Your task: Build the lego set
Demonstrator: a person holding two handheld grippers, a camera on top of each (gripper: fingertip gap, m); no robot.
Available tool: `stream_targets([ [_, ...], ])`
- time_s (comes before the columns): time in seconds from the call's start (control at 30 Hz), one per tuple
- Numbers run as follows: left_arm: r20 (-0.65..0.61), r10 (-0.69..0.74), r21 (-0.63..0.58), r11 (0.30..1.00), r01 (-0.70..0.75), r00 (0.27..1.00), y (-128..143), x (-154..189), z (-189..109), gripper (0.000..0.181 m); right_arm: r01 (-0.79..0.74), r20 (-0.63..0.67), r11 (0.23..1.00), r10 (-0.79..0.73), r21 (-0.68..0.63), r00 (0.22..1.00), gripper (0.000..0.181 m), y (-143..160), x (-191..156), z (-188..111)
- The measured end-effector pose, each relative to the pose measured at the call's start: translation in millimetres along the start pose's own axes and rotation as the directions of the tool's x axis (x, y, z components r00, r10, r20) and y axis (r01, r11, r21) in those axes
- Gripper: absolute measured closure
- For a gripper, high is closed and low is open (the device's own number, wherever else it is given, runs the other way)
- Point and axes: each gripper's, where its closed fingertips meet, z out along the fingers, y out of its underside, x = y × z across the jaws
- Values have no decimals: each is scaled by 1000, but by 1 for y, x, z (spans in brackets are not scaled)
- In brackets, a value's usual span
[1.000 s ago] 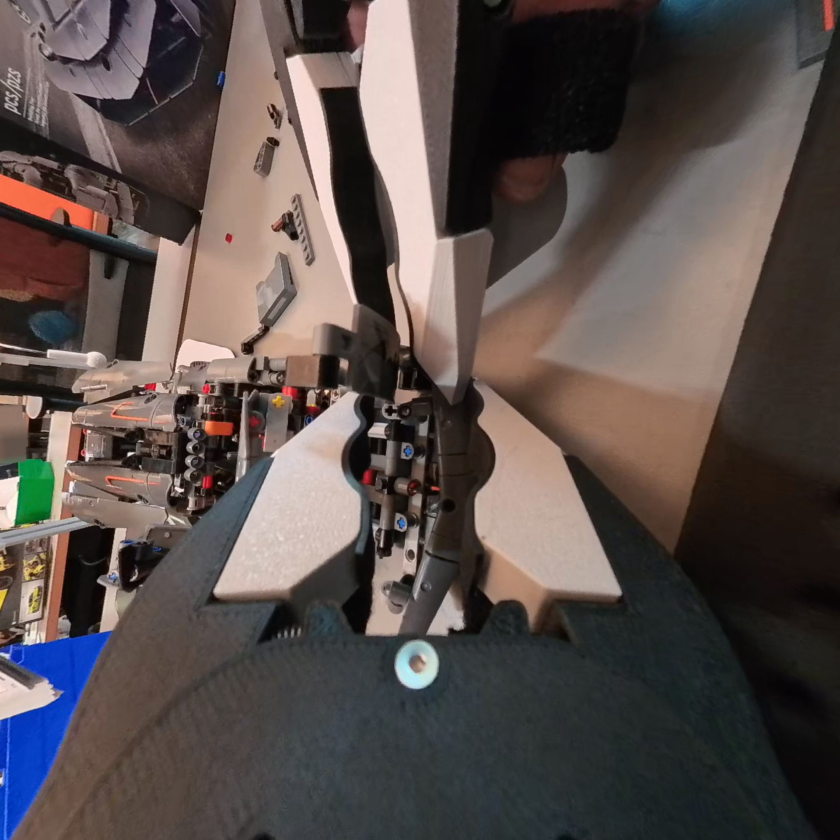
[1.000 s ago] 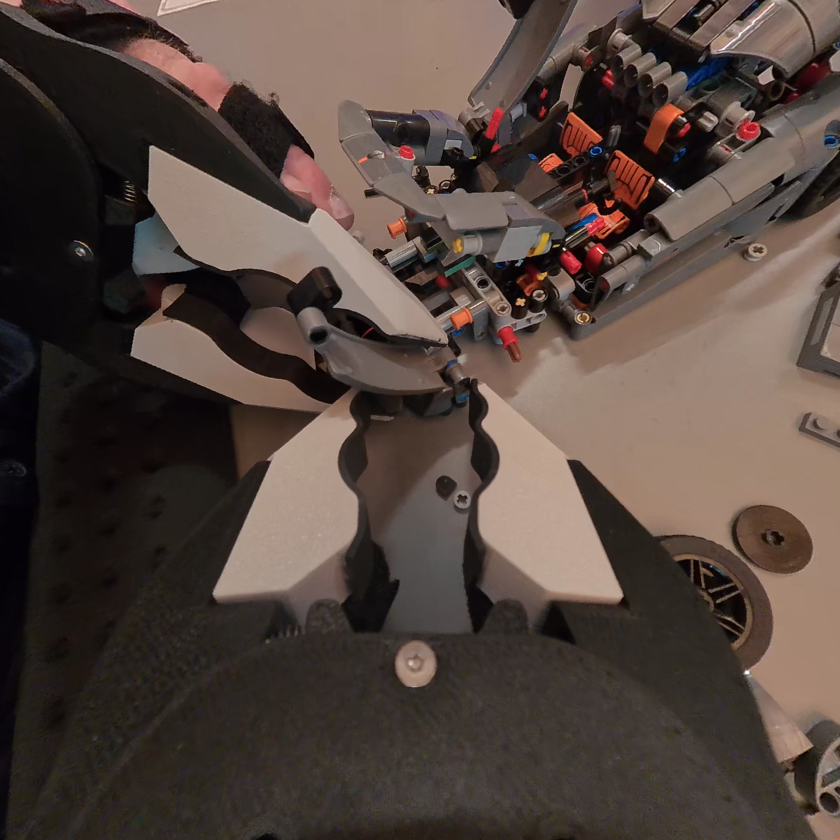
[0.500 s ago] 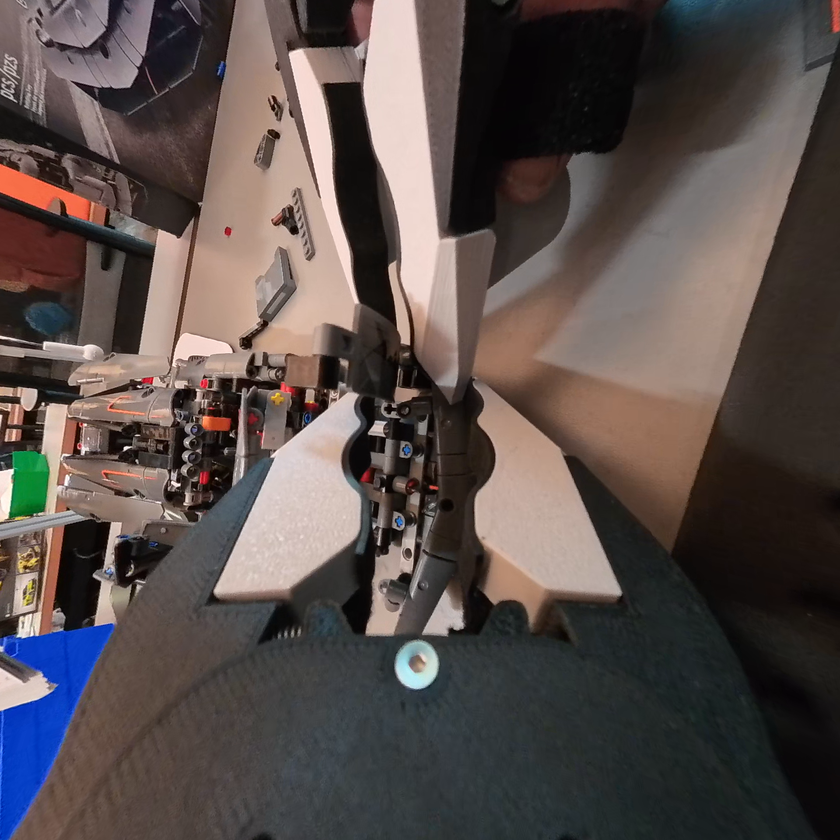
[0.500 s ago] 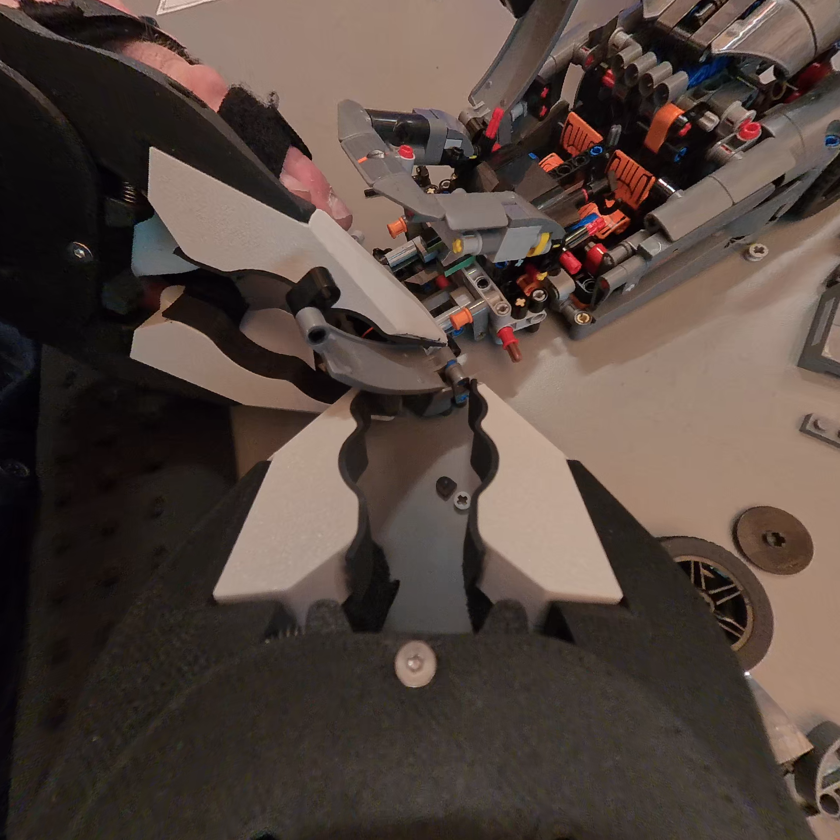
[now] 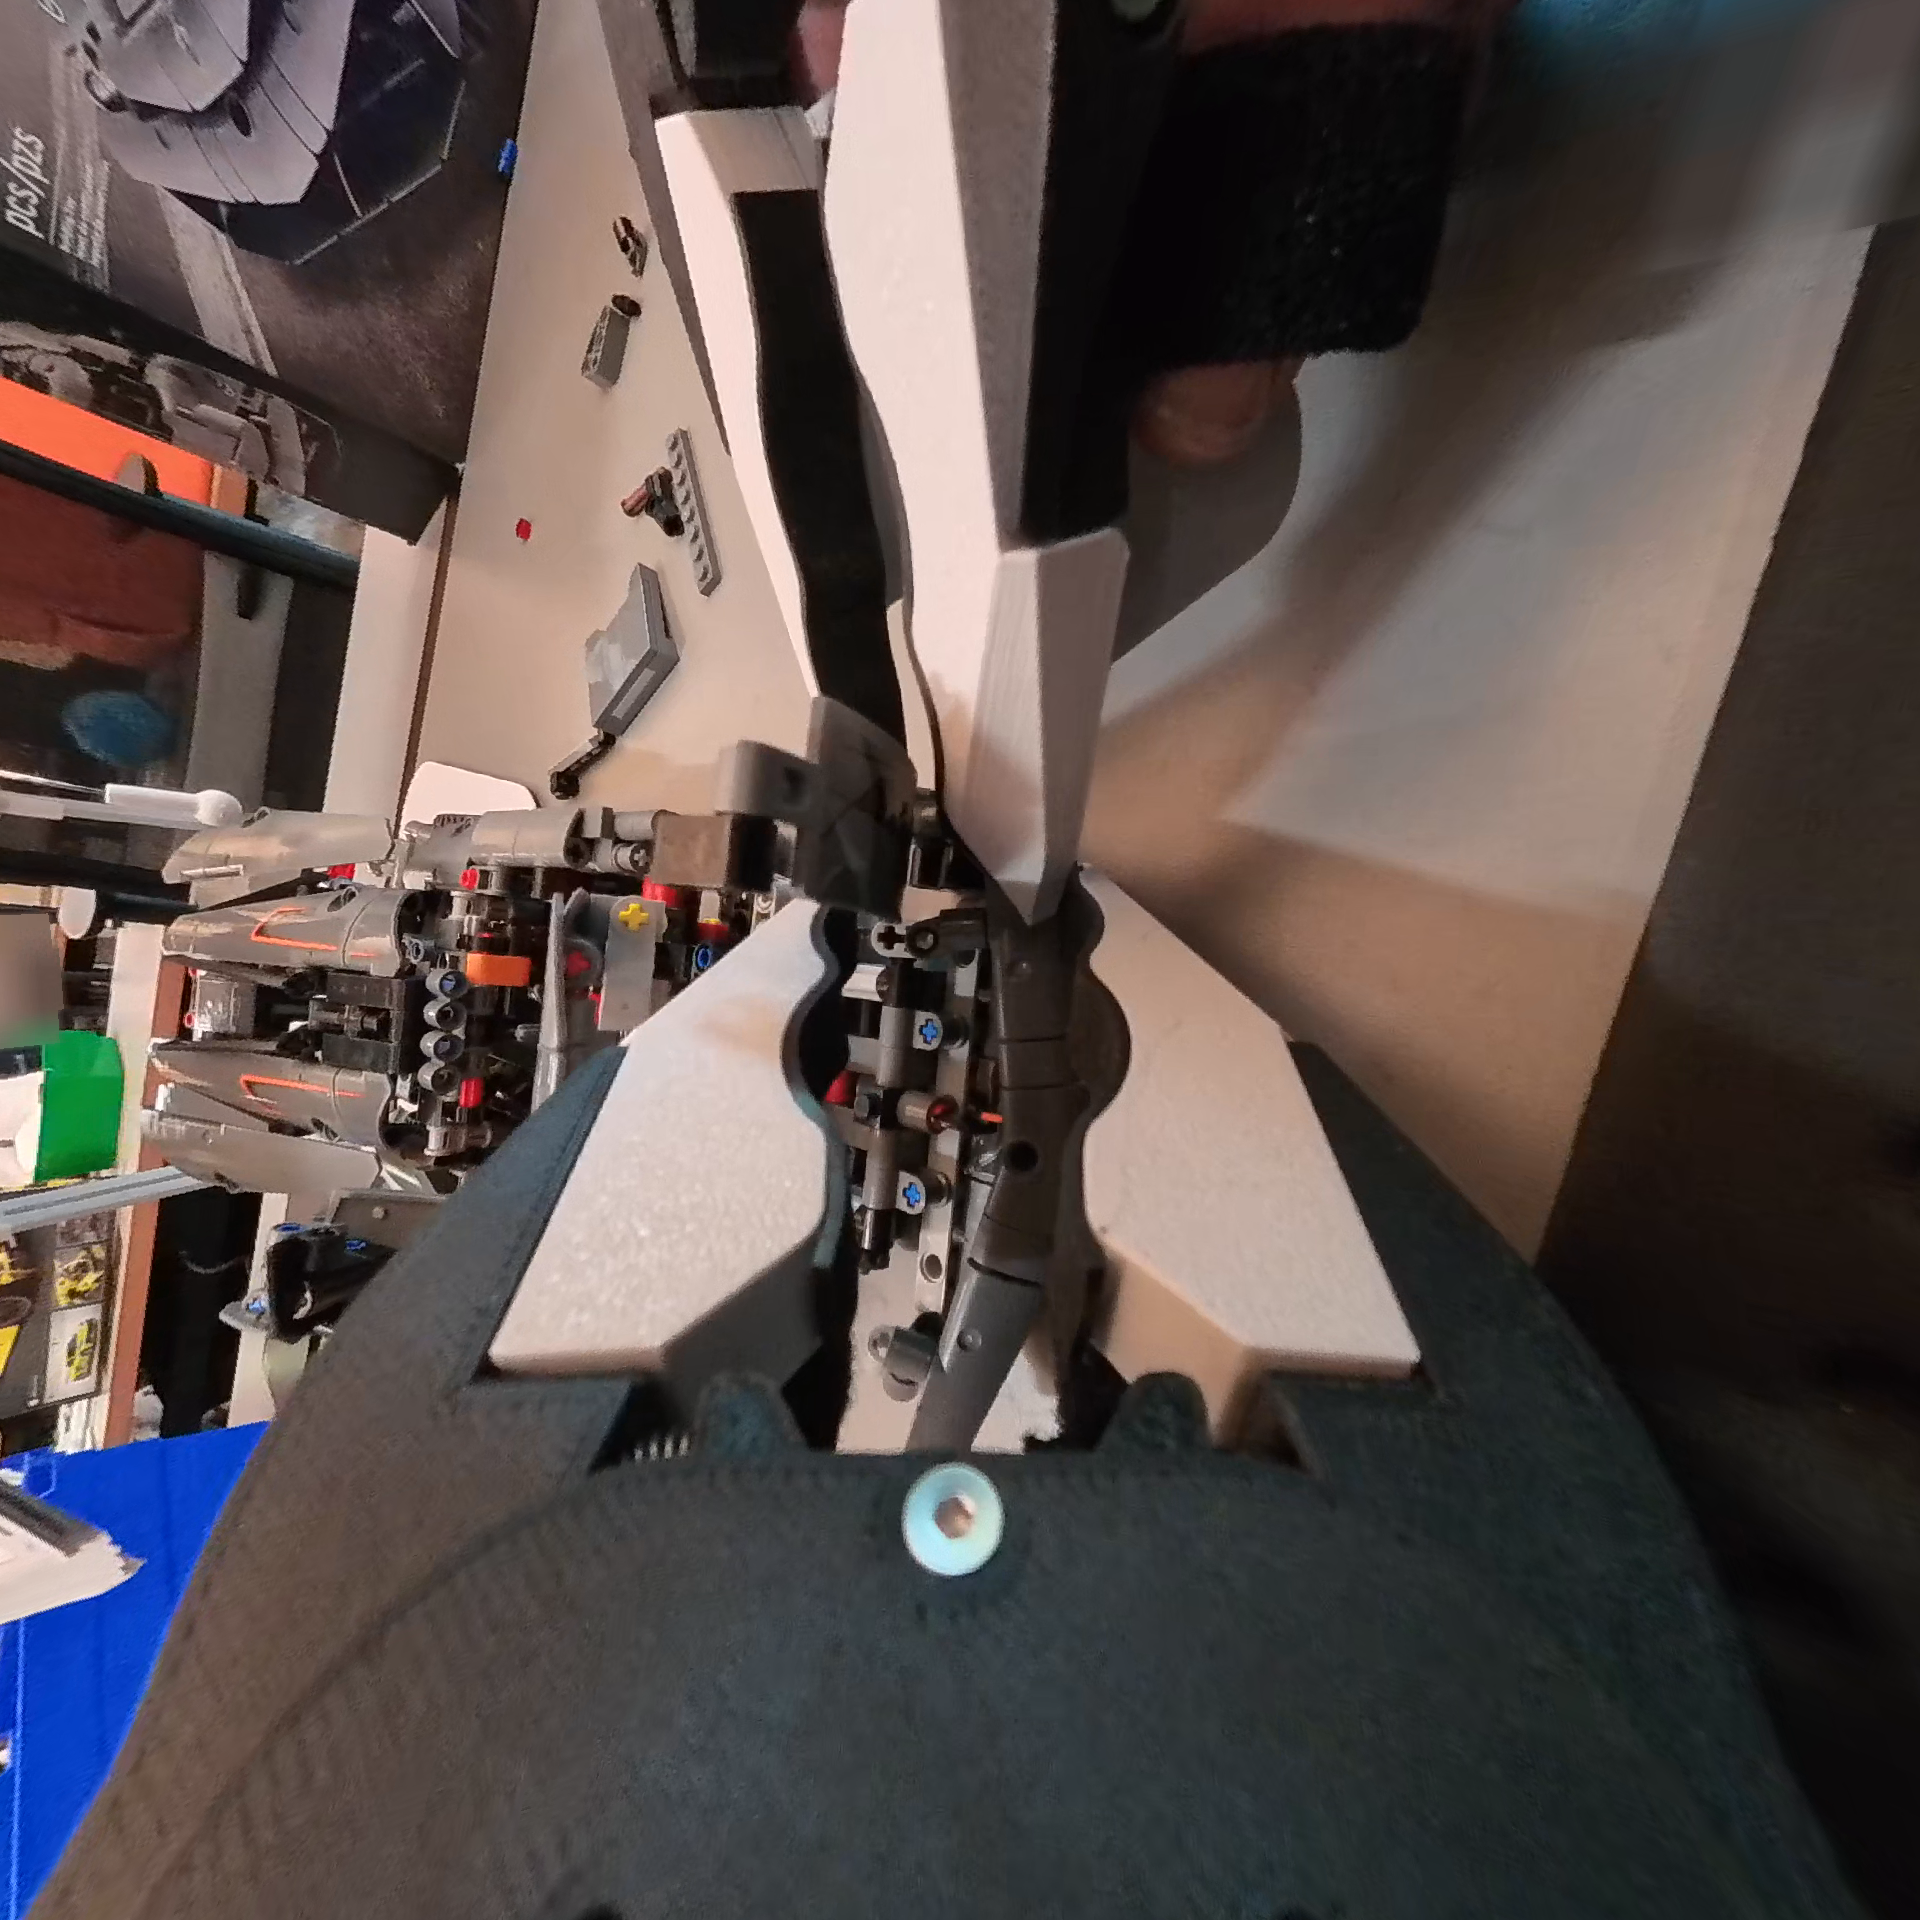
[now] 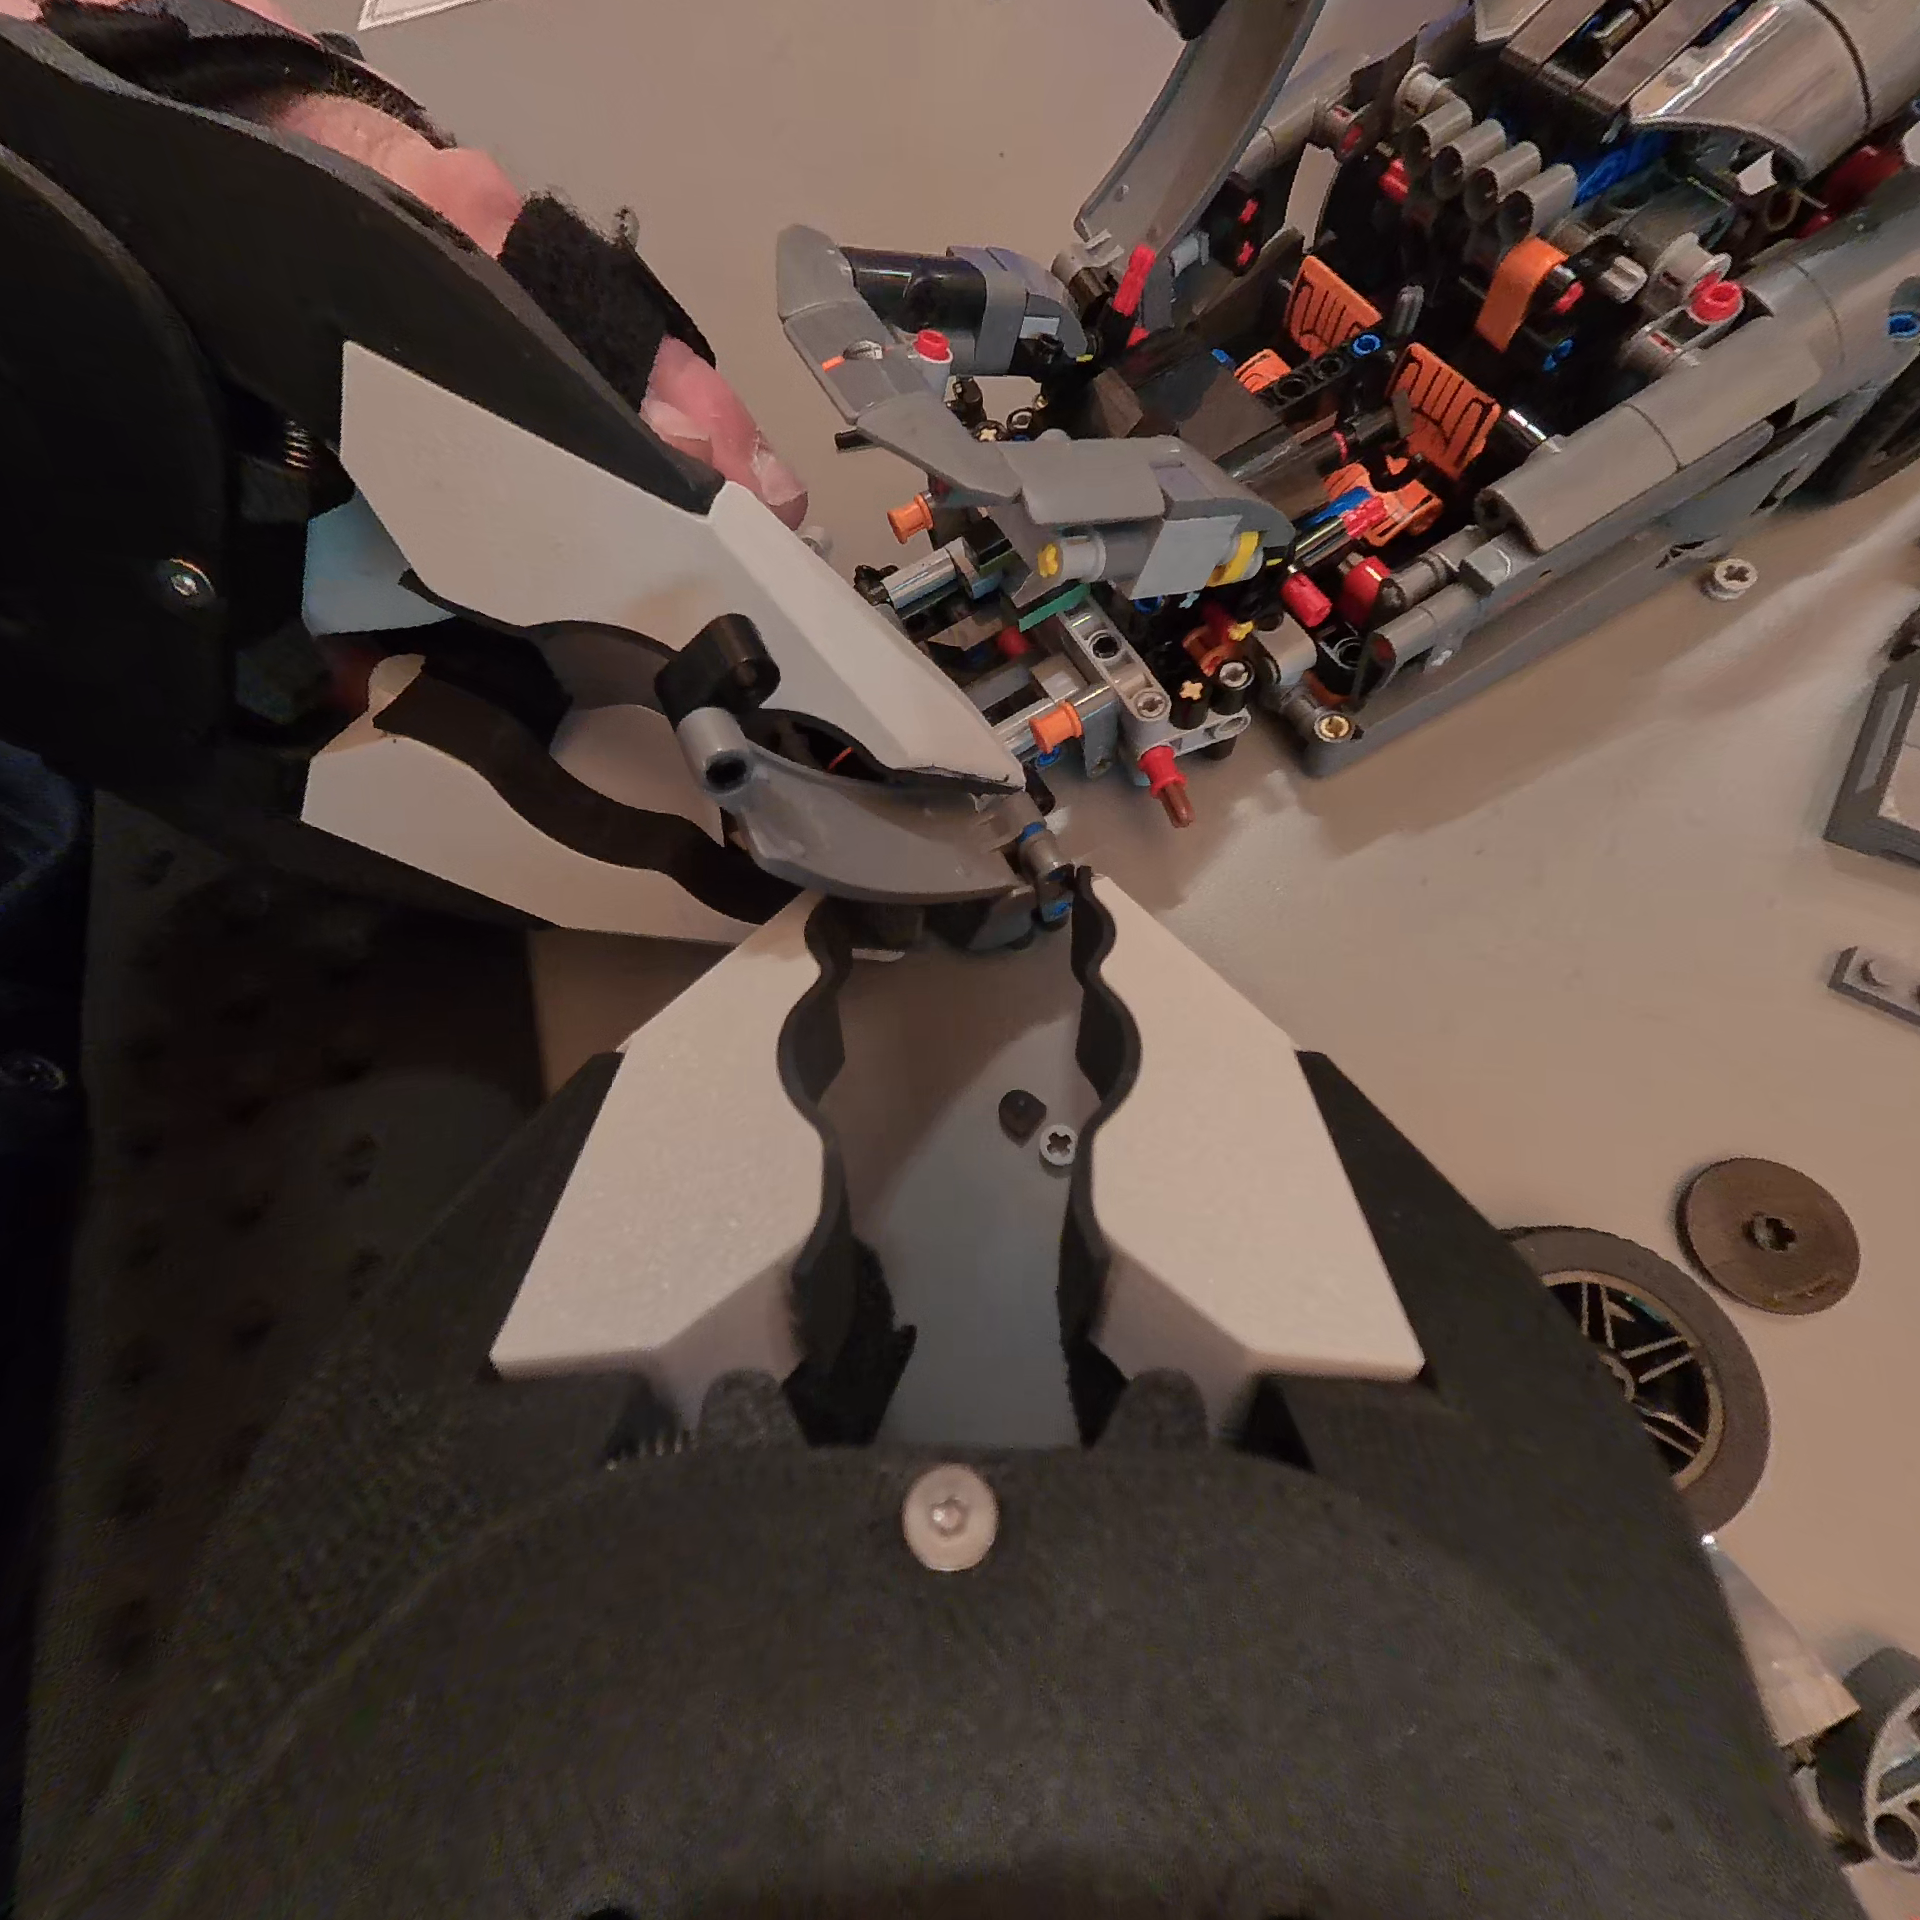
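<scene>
Left wrist cam is rolled sideways, so the table (image 5: 582,343) runs up the frame, and it sits super close on the grey sub-assembly (image 5: 1023,1049). Right wrist cam looks down at a slant. Both catch that piece (image 6: 883,821) and the car model (image 6: 1507,343).

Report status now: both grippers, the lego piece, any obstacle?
Left gripper shut on lego piece. Right gripper open, fingers at that piece's end. Car model on table, apart. No obstacle seen.
</scene>
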Motion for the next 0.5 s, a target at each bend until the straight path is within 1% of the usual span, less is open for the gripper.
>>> stream_targets([
  [0.3,-1,-23,0,1000,23,1000,0,0,2,144,0,-17,1000,0,-6,1000,141,0,1,2],
  [0.5,-20,-75,16,997,75,997,-3,1,2,145,-7,-17,1000,7,-8,1000,143,-1,0,3],
])
